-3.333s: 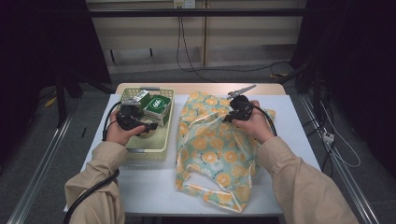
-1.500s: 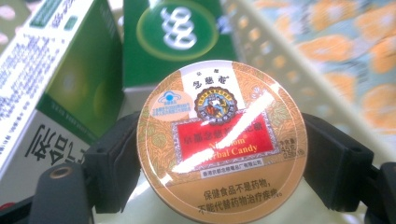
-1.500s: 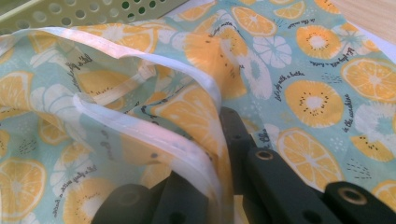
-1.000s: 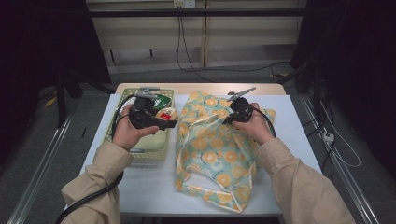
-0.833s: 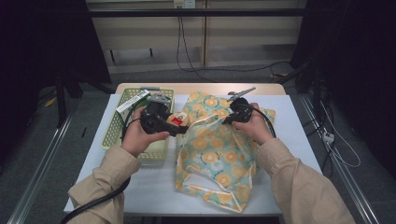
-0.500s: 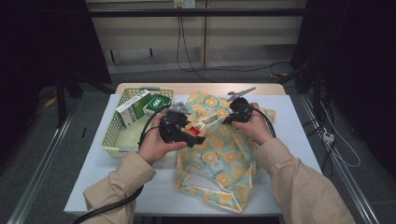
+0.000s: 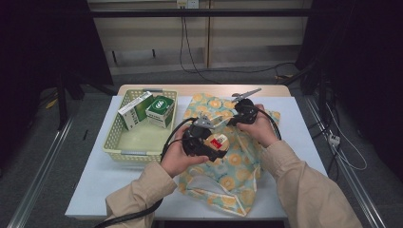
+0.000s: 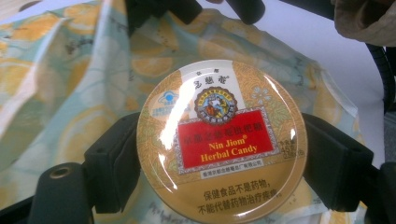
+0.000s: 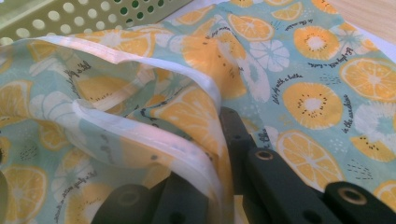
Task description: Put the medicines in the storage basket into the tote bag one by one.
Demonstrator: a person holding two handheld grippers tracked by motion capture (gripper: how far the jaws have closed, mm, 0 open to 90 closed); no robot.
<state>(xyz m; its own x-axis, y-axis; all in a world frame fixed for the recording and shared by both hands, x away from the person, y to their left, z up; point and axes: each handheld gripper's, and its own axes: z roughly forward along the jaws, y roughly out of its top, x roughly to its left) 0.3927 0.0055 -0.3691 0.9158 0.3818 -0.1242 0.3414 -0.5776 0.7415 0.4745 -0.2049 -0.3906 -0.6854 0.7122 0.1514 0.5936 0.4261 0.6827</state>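
A round gold tin (image 8: 219, 107) with a red label reading Nin Jiom Herbal Candy sits between the two pads of my left gripper (image 8: 222, 161), which is shut on its sides. In the high view the left gripper (image 7: 215, 146) holds the tin (image 7: 219, 141) just above a cloth bag (image 7: 228, 178) printed with orange slices. My right gripper (image 7: 234, 118) is shut on the bag's white-hemmed rim (image 9: 154, 140) and holds that edge up, so the mouth gapes toward the tin. In the right gripper view the cloth covers part of the jaws of the right gripper (image 9: 212, 158).
A pale yellow perforated basket (image 7: 124, 151) stands left of the bag and holds a white-and-green box (image 7: 134, 110) and a green box (image 7: 160, 111). The bag lies across the middle of the white table (image 7: 95, 183). Cables trail from both grippers.
My left gripper has carried the tin from over the basket rightward and slightly down to the bag's mouth. The right gripper has stayed in place on the bag's rim.
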